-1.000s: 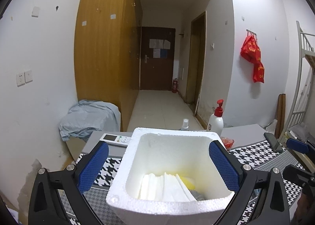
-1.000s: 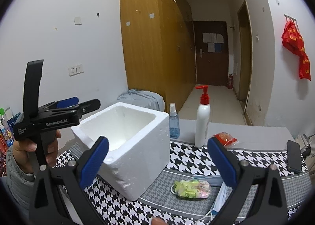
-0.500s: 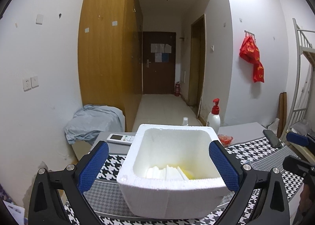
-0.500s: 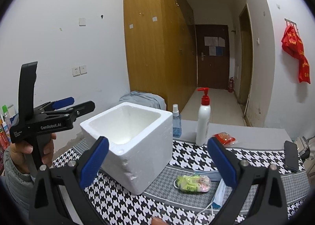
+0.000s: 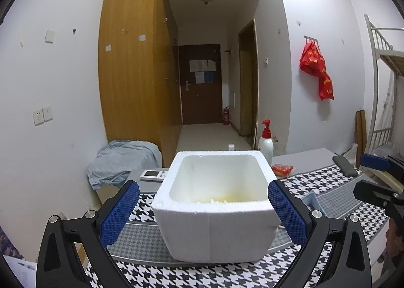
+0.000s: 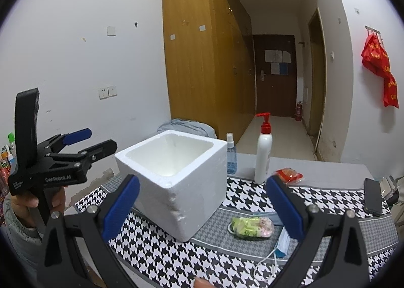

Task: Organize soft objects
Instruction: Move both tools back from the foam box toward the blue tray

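Note:
A white foam box (image 5: 214,212) stands on the houndstooth tablecloth (image 6: 156,245). My left gripper (image 5: 203,187) is open in front of it, its blue pads level with the box's two sides and apart from them. Only a sliver of pale yellow and white soft things (image 5: 222,199) shows over the rim. In the right wrist view the box (image 6: 176,182) is at centre-left. A green and pink soft packet (image 6: 251,227) and a blue face mask (image 6: 281,242) lie to its right, in front of my open, empty right gripper (image 6: 203,182). A hand holds the left gripper (image 6: 97,140) at the far left.
A white pump bottle (image 6: 262,154), a small blue spray bottle (image 6: 231,154) and a red packet (image 6: 289,174) stand behind the box. A black phone (image 6: 372,196) lies far right. A white remote (image 5: 154,174) lies back left near a grey-blue cloth (image 5: 121,159).
My left gripper has drawn back and dropped lower, so the box looks smaller and its contents are mostly hidden behind the rim. The right gripper has backed off slightly.

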The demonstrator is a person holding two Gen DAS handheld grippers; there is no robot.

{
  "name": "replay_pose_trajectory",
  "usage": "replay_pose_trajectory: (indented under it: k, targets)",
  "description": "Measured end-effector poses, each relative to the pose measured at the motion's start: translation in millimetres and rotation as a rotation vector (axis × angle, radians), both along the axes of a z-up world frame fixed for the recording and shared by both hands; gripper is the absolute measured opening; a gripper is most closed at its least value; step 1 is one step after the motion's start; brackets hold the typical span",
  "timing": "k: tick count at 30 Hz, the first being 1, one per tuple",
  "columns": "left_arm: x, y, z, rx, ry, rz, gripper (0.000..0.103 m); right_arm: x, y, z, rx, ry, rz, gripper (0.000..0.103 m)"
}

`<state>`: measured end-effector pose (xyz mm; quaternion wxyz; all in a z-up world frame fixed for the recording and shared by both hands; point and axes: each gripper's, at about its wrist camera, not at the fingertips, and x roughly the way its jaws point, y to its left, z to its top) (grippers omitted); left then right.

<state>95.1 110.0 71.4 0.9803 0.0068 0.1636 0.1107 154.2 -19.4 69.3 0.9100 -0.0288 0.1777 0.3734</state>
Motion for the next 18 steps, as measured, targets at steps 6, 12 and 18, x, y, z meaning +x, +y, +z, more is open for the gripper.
replay_pose_trajectory:
  k: [6,12,18]
  targets:
    - [-8.4,-6.0,-7.0,0.006,-0.003,-0.011,0.102,-8.4,-1.8,-2.9,-0.004,-0.007,0.009,0.101]
    - [-15.3,-11.9,-15.7,0.002,0.006,-0.027,0.102,-14.3,-1.1,-9.3,-0.014,-0.01,0.013,0.101]
    - [-22.3,-13.4,-25.0,-0.015,0.006,-0.035,0.102,-16.9,-0.5,-15.3,-0.011,0.005,0.018,0.101]
